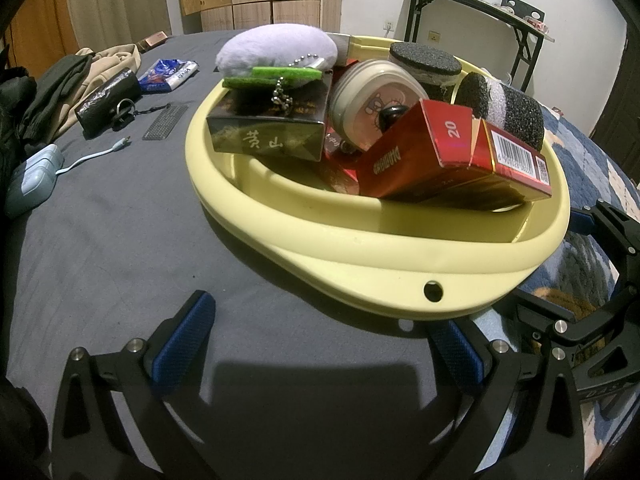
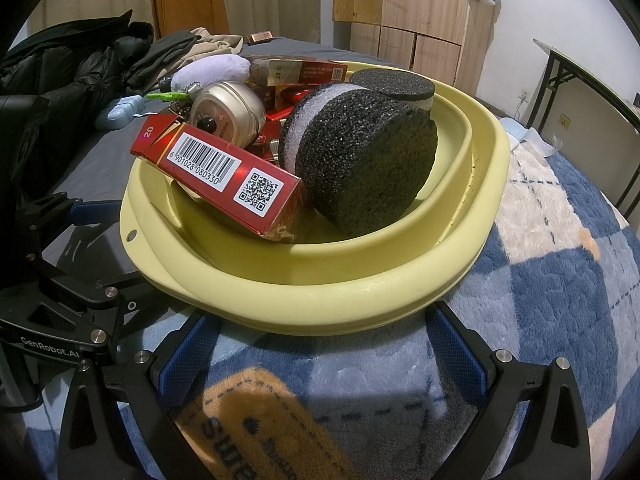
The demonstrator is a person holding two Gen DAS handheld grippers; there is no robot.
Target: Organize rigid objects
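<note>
We found the yellow basin point(image 1: 360, 248) filled with red boxes point(image 1: 424, 156), a tin point(image 1: 372, 100) and foam discs point(image 2: 360, 160). Both hand-held grippers, left point(image 1: 320, 344) and right point(image 2: 320, 356), were spread wide and empty just before its rim.

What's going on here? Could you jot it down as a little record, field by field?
Setting: bed with grey sheet and blue checked blanket
Container: yellow basin
Inside basin: red carton, dark box, round tin, black foam discs, purple plush
Outside basin: clothes, blue charger
Left gripper: open, empty, before the basin's rim
Right gripper: open, empty, before the basin's rim
</note>
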